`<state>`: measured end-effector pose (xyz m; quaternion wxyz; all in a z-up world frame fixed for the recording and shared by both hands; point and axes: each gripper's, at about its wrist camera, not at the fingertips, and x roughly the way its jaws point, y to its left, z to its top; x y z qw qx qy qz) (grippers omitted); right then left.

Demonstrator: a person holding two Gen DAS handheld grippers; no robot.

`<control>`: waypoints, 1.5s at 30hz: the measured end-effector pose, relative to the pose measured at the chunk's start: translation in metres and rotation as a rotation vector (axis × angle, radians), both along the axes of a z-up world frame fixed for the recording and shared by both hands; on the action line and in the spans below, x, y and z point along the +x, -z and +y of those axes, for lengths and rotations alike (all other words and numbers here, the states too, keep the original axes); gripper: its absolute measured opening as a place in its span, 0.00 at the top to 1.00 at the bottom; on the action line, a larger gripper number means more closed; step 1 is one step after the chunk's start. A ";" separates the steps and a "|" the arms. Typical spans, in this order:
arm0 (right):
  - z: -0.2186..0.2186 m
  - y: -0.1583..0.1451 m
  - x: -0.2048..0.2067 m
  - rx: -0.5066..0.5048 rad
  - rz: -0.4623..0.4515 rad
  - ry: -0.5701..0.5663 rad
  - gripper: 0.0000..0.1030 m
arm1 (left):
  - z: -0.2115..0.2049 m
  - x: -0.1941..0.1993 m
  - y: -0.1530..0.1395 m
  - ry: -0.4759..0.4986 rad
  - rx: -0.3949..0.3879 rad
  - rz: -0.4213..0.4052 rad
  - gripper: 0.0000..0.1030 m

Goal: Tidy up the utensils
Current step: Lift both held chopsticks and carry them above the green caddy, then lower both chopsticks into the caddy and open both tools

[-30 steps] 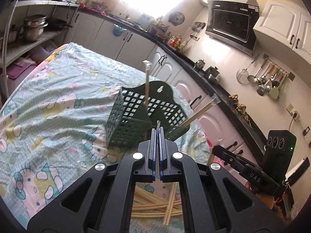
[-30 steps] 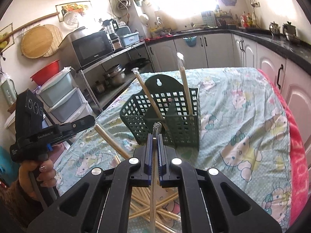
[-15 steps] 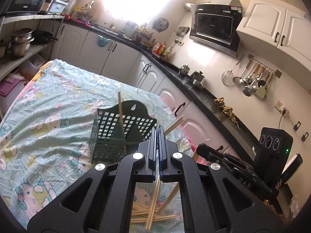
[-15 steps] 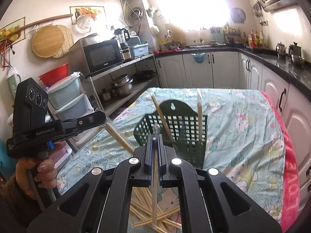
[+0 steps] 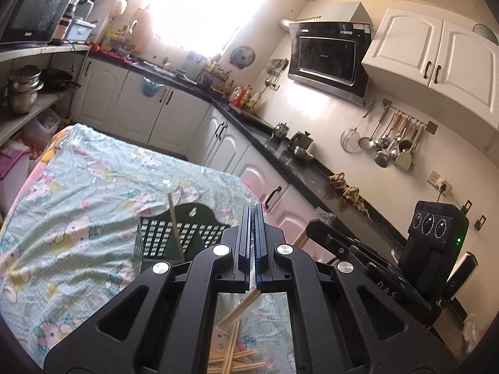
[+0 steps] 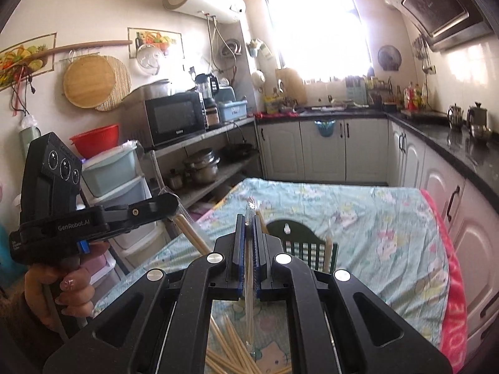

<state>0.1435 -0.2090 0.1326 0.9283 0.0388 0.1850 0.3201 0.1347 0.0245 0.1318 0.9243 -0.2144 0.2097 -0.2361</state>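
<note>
Chopsticks are the matter here: a loose heap of them [image 6: 230,352] lies on the patterned tablecloth [image 6: 383,218] at the bottom centre of the right wrist view, and the same heap [image 5: 232,353] shows at the bottom centre of the left wrist view. The right gripper [image 6: 248,246] is closed on a single wrapped chopstick [image 6: 248,299], which is pinched between the pads and hangs down toward the heap, its upper tip standing just above the fingers. The left gripper [image 5: 253,240] is fully closed; a chopstick [image 5: 240,307] slants out below its pads and seems to be nipped there, though the contact itself cannot be made out. The green slotted holder [image 5: 174,243] stands on the cloth at lower centre-left of the left view, with one chopstick [image 5: 175,224] already leaning upright in it; in the right view the holder [image 6: 296,237] is half hidden behind the fingers.

The step in hand is judged to be carrying the held sticks to the holder. It is best done if each stick is brought clear above the rim, tilted near upright, lowered tip-first into an open compartment, and released only once the tip is inside, so that the light holder is not tipped.
</note>
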 end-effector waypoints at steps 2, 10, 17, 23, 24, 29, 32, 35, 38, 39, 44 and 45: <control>0.001 -0.006 0.002 0.002 -0.016 0.001 0.95 | -0.002 0.001 -0.007 0.005 0.001 -0.013 1.00; 0.003 -0.031 0.007 0.003 -0.089 0.017 0.95 | 0.000 0.008 -0.031 -0.001 0.005 -0.063 1.00; -0.001 -0.050 0.019 0.015 -0.133 0.048 0.95 | 0.007 0.017 -0.060 -0.019 0.002 -0.115 1.00; -0.008 -0.069 0.030 0.042 -0.177 0.085 0.95 | 0.009 0.029 -0.074 -0.033 0.013 -0.136 1.00; -0.010 -0.071 0.032 0.046 -0.181 0.090 0.95 | 0.009 0.031 -0.075 -0.034 0.014 -0.135 1.00; -0.016 -0.078 0.043 0.054 -0.209 0.117 0.95 | 0.011 0.043 -0.070 -0.046 0.019 -0.128 1.00; -0.016 -0.075 0.048 0.039 -0.224 0.130 0.95 | 0.013 0.048 -0.062 -0.051 0.015 -0.118 1.00; -0.014 -0.066 0.055 0.024 -0.219 0.140 0.95 | 0.014 0.052 -0.055 -0.053 0.012 -0.110 1.00; -0.010 -0.053 0.062 0.007 -0.217 0.151 0.95 | 0.012 0.056 -0.047 -0.053 0.018 -0.096 1.00; -0.009 -0.049 0.064 0.000 -0.219 0.154 0.95 | 0.011 0.057 -0.044 -0.054 0.021 -0.090 1.00; -0.004 -0.023 0.076 -0.029 -0.200 0.168 0.95 | 0.010 0.062 -0.031 -0.054 0.035 -0.069 1.00; -0.003 -0.019 0.079 -0.032 -0.192 0.169 0.95 | 0.010 0.063 -0.029 -0.054 0.036 -0.065 1.00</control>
